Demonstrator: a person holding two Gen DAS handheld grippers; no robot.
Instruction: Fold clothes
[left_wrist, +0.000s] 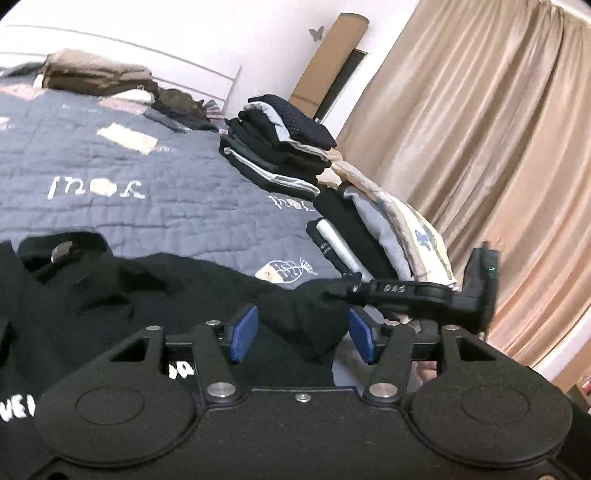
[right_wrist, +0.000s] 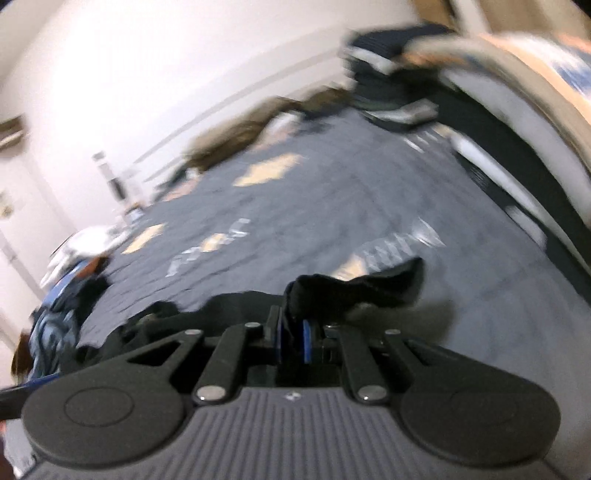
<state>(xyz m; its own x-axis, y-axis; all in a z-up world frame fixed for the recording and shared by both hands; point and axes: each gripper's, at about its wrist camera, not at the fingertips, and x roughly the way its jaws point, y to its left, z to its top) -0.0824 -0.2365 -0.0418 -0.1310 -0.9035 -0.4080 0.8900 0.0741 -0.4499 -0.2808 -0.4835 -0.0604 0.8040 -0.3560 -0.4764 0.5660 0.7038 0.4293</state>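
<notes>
**Black shirt on bed: R pinching cloth, L spread**

Left wrist view: left gripper (left_wrist: 301, 336) w/ fingers spread wide, blue pads (left_wrist: 243, 332) apart, nothing between them. It hangs just above the black shirt (left_wrist: 122, 295), which lies rumpled on the near part of the bed quilt (left_wrist: 147, 177), neck opening twd upper left, white print partly visible at lower left edge. A fold of the shirt bulges up betw. the two pads but isn't clamped. Part of the right gripper (left_wrist: 406, 291) shows at right, just past the shirt's edge.

Right wrist view (motion-blurred): right gripper (right_wrist: 291, 341) fingers pressed nearly together, pinching a bunch of the black shirt (right_wrist: 354, 288); cloth sticks out fwd of the pads and trails off to the left over the quilt (right_wrist: 295, 206).

Surroundings: two stacks of folded clothes along the bed's right side, far stack (left_wrist: 280, 147) mostly dark, near stack (left_wrist: 384, 236) leaning, grey/beige/black. Beige curtain (left_wrist: 480, 129) behind them. Unfolded pile (right_wrist: 62, 310) at bed's left edge, blurred; can't tell items.
</notes>
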